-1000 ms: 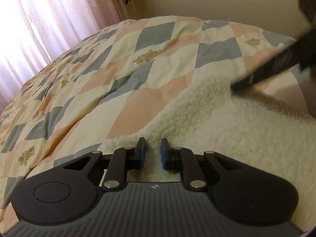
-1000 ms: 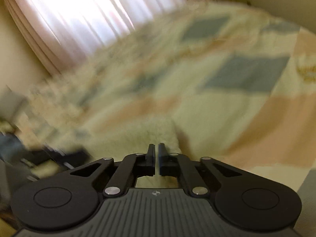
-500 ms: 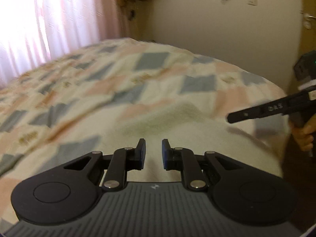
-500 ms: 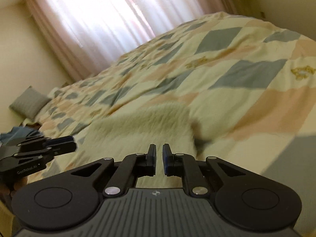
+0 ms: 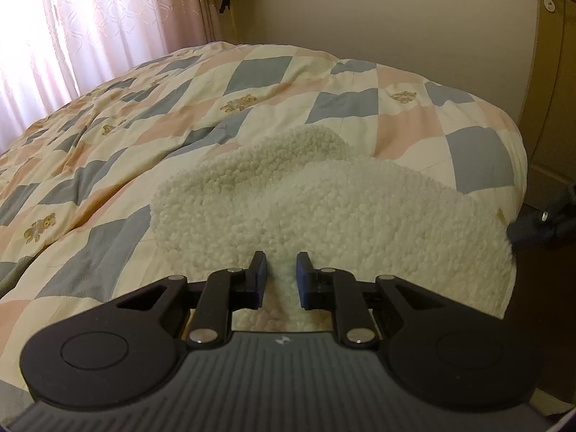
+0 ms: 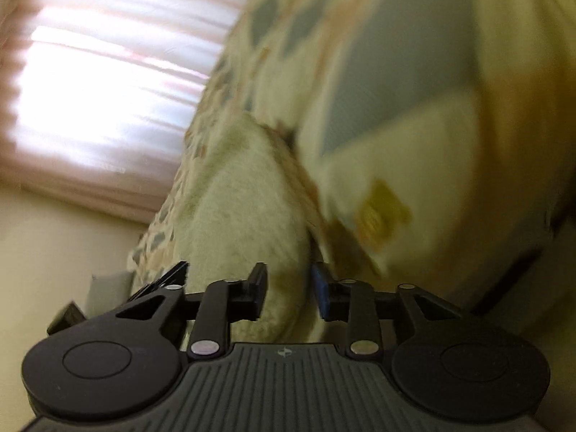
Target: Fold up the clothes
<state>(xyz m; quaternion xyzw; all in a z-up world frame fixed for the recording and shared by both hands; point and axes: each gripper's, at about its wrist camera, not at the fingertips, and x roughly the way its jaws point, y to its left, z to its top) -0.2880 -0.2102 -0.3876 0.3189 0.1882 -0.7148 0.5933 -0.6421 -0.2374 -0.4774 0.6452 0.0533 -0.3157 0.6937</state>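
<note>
A bed [image 5: 496, 151] carries everything, covered by a quilt [image 5: 252, 93] of cream, pink and grey diamonds with small bear prints. A cream fleece garment [image 5: 324, 208] lies bunched on the quilt near the bed's front corner.

A domestic bedroom is indicated. A bed is covered by a patchwork quilt [image 5: 252, 82] printed with teddy bears. Pink sheer curtains [image 5: 90, 25] are hung over a bright window at 10 o'clock. A plain cream wall [image 5: 396, 10] is seen at 12 o'clock, and a wooden door [image 5: 554, 72] with a handle at 2 o'clock.
</note>
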